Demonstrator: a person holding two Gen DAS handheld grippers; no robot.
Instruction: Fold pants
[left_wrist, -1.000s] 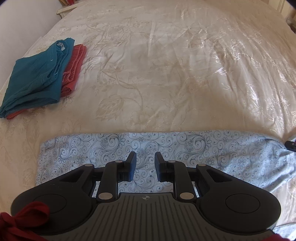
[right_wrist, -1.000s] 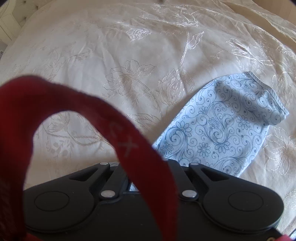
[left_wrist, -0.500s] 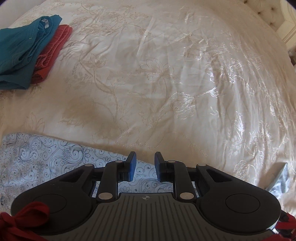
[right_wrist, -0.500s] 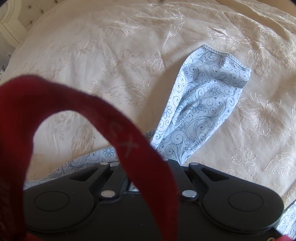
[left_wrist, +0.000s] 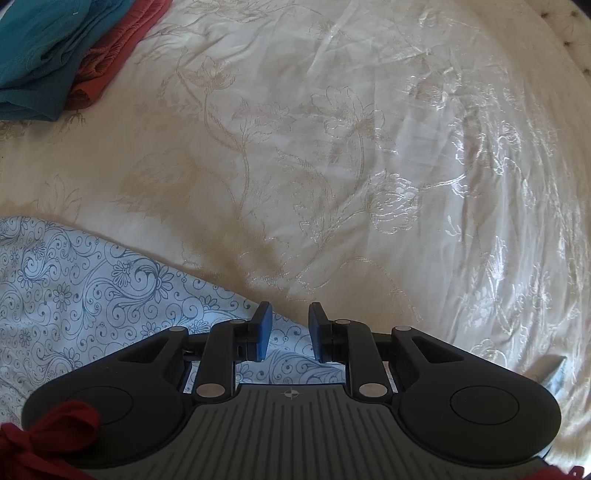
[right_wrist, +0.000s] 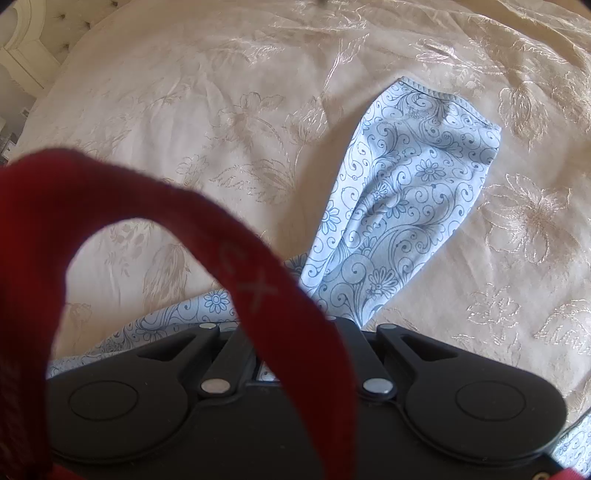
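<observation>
The pants (left_wrist: 92, 295) are light blue with a dark floral swirl print and lie on a cream bedspread (left_wrist: 332, 147). In the left wrist view they fill the lower left, and their edge runs under my left gripper (left_wrist: 290, 326). That gripper points down with its blue pads (left_wrist: 263, 328) apart and nothing pinched between them. In the right wrist view one pant leg (right_wrist: 406, 192) stretches from its hem at the upper right down into my right gripper (right_wrist: 306, 325), bunching there. A red strap (right_wrist: 258, 288) hides that gripper's fingertips. The cloth gathers tautly at them, so the gripper is shut on the pants.
A folded teal garment (left_wrist: 37, 55) lies on a folded red one (left_wrist: 114, 62) at the top left of the left wrist view. A tufted headboard (right_wrist: 44, 29) shows at the top left of the right wrist view. The embroidered bedspread spreads to the right.
My left gripper has slid right along the pants and rolled, so the pants now sit at its lower left. The pant leg held by the right gripper has swung round and bunched.
</observation>
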